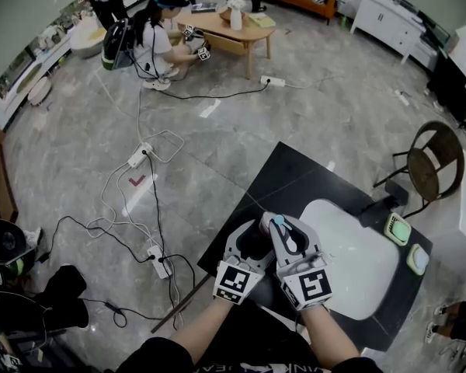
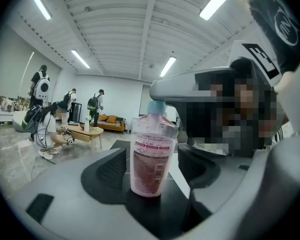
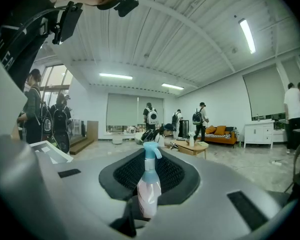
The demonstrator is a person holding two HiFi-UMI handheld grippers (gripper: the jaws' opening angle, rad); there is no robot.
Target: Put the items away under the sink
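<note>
A pale pink spray bottle (image 1: 286,239) with a light blue top stands upright over the black counter (image 1: 295,177), by the white sink (image 1: 357,263). My right gripper (image 1: 282,230) is shut on the bottle (image 3: 148,189); in the right gripper view its pads pinch the bottle's body. My left gripper (image 1: 252,238) sits close beside it on the left. In the left gripper view the bottle (image 2: 150,156) stands between the left gripper's (image 2: 154,166) spread jaws with a gap on each side, so this gripper is open. A right gripper finger (image 2: 190,86) reaches across at the bottle's cap.
Two pale green dishes (image 1: 397,228) (image 1: 417,259) lie on the counter right of the sink. A round-backed chair (image 1: 431,162) stands beyond. Cables and power strips (image 1: 159,261) trail over the floor on the left. A person (image 1: 159,41) sits by a low table (image 1: 233,33) far off.
</note>
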